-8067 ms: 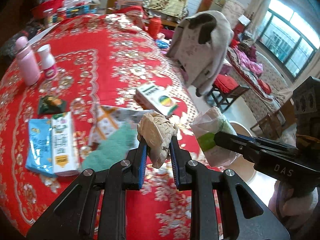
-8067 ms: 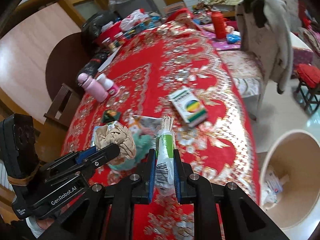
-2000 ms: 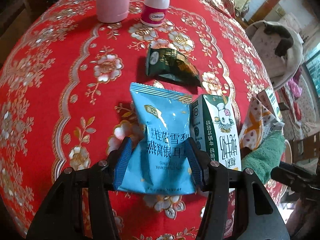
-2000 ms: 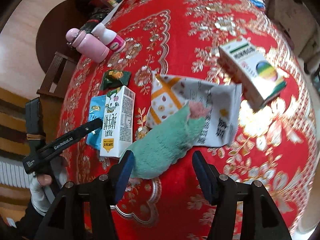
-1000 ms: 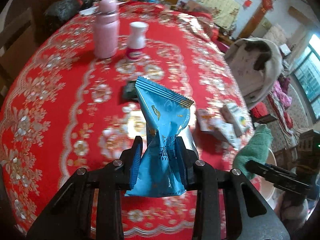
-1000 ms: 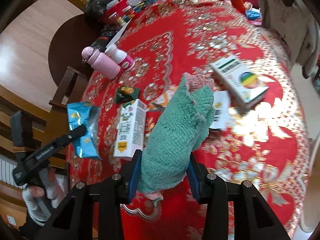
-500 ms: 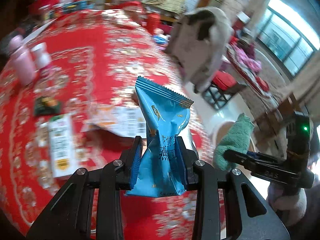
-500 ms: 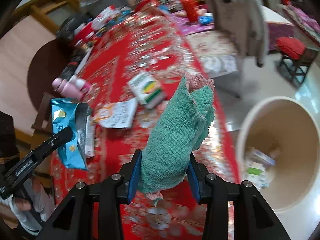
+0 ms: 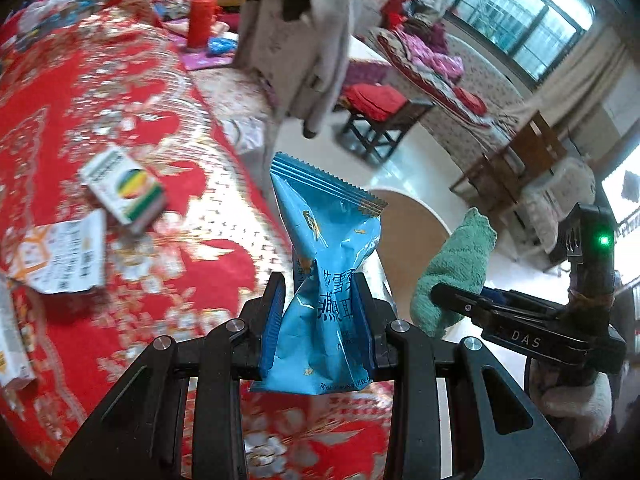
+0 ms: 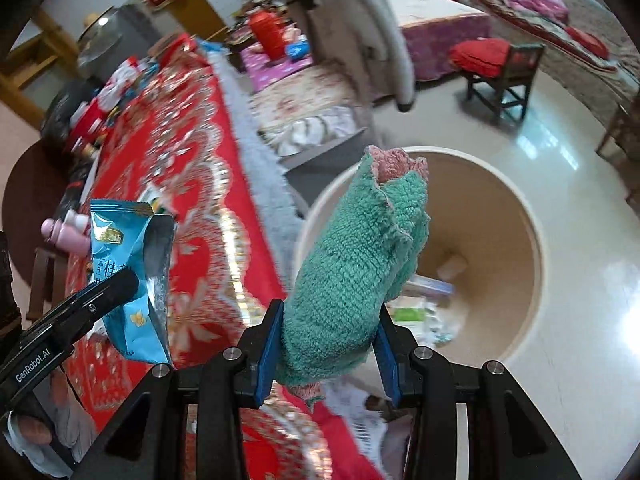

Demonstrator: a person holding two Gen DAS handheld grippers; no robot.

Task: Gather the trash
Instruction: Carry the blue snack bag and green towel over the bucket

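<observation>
My left gripper (image 9: 319,322) is shut on a blue snack bag (image 9: 328,248), held upright past the edge of the red-clothed table (image 9: 100,128). In the right wrist view the same bag (image 10: 124,280) shows at lower left. My right gripper (image 10: 328,344) is shut on a folded green cloth (image 10: 360,264) with a pink hem, raised over the near rim of a tan round bin (image 10: 508,240) on the floor. Wrappers and paper lie at the bottom of the bin. The cloth (image 9: 456,272) and the right gripper's body appear at right in the left wrist view.
On the table lie a white and green box (image 9: 124,188), a torn printed paper (image 9: 60,256) and a carton edge (image 9: 12,344). A chair draped with a pale coat (image 9: 304,36) stands beside the table. A red-cushioned stool (image 10: 500,68) stands on the tiled floor.
Both grippers have swung from over the table toward the floor side. The bin has come under the green cloth, and the table has slid to the left in both views.
</observation>
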